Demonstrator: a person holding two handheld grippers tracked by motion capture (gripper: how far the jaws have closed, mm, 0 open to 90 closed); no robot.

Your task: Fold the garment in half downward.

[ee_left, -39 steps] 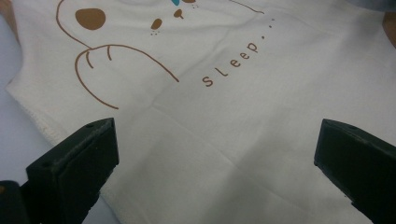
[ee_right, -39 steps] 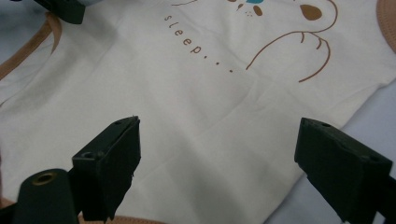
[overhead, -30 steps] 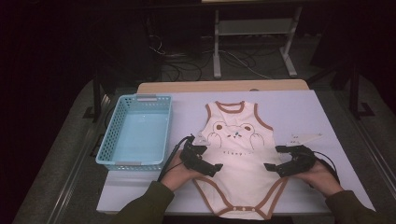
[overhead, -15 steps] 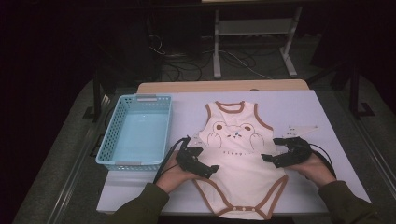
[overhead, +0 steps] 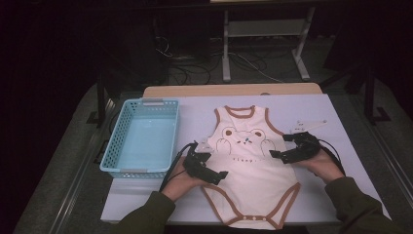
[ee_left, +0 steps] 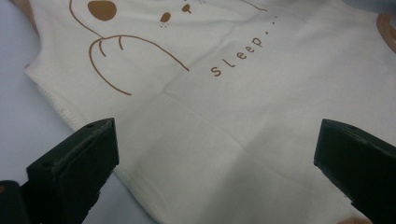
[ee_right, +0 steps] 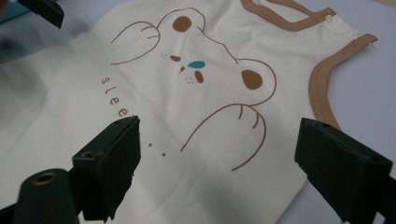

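Note:
A cream baby bodysuit point(overhead: 248, 170) with brown trim and a bear print lies flat on the table, neck away from me. My left gripper point(overhead: 221, 174) stands open at the garment's left edge below the armhole, jaws wide over the cloth point(ee_left: 224, 102) near the word "Sleep", and nothing is pinched. On the other side my right gripper point(overhead: 278, 146) hovers open beside the right armhole. In the right gripper view its jaws point(ee_right: 215, 158) straddle the bear's paw print on the bodysuit point(ee_right: 201, 93) without pressing the fabric.
A light blue plastic basket point(overhead: 153, 102) stands empty on the left of the pale table cover point(overhead: 341, 117). Cables trail from both grippers. Beyond the table's far edge are a dark floor, cables and a metal stand point(overhead: 226, 44).
My right gripper has moved away from me and slightly left, along the bodysuit's right side toward the armhole. The left gripper has stayed in place.

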